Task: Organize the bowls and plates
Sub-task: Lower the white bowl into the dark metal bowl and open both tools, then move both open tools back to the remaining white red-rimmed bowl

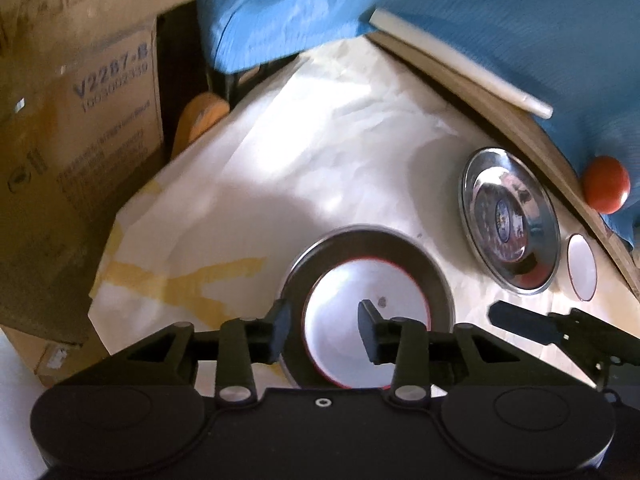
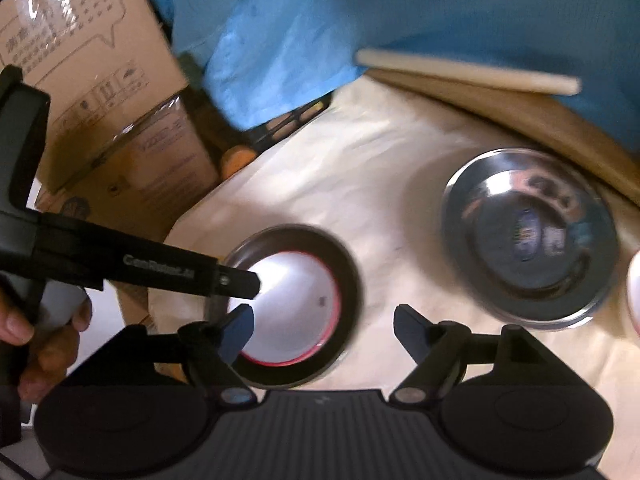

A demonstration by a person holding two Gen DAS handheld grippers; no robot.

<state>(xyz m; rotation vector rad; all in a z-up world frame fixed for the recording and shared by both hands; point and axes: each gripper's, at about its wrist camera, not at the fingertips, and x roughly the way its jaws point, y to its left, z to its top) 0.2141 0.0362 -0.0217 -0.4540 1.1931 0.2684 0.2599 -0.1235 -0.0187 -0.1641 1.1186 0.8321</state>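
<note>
A steel plate (image 1: 400, 246) lies on the paper-covered table with a white red-rimmed bowl (image 1: 360, 292) nested in it; both show in the right wrist view, the plate (image 2: 348, 276) and the bowl (image 2: 296, 312). My left gripper (image 1: 324, 330) is open, its fingers straddling the plate's left rim, one outside and one over the bowl. It also shows in the right wrist view (image 2: 244, 292). My right gripper (image 2: 324, 332) is open and empty above the plate's near right side. A second steel bowl (image 1: 510, 220) (image 2: 532, 236) sits to the right, with a small white red-rimmed dish (image 1: 582, 266) beside it.
Cardboard boxes (image 1: 80, 128) stand off the table's left edge. A person in blue clothing (image 1: 480, 8) leans over the far side, near a white stick (image 1: 460, 62) and a red ball (image 1: 606, 184). An orange object (image 1: 200, 116) lies by the far left corner.
</note>
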